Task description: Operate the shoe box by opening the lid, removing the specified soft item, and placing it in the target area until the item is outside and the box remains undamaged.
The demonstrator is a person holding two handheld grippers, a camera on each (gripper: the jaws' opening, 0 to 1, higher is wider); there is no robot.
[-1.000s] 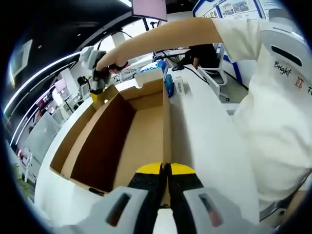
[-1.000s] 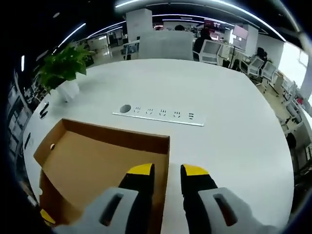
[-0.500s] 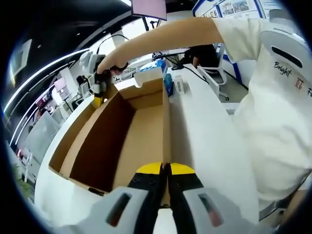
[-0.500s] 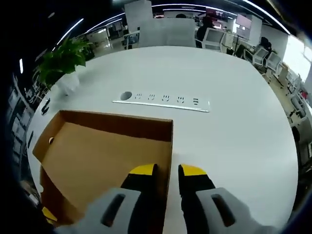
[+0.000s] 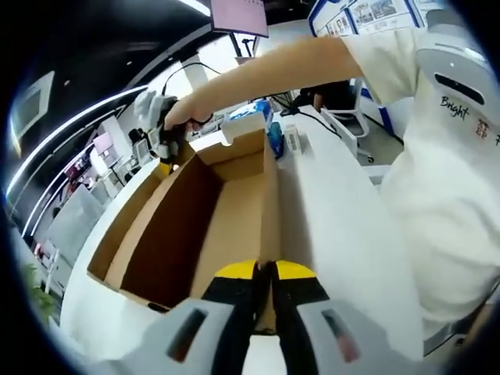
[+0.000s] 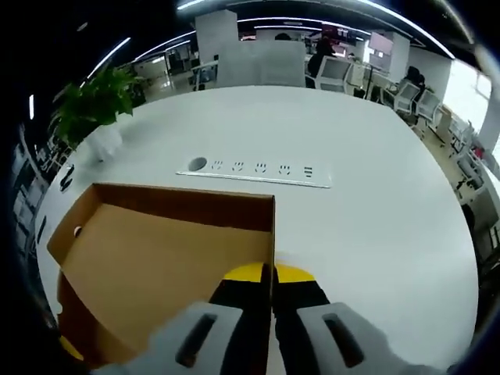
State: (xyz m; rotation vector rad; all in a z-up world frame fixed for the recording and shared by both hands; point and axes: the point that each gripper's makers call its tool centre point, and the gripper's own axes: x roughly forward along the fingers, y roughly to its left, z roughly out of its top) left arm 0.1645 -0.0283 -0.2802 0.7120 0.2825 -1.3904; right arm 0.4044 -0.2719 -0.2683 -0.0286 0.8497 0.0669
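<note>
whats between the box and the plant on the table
In the right gripper view, only bare white table lies between the box and the plant.

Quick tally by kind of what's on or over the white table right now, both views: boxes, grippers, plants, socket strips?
Cardboard box: 1
Grippers, left gripper and right gripper, each shut on a box wall: 2
Potted plant: 1
Socket strip set in the white table: 1
Total: 5

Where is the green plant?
In the right gripper view the plant stands at the upper left, on the white table, beyond the far left corner of the open cardboard box and left of the row of sockets.
</note>
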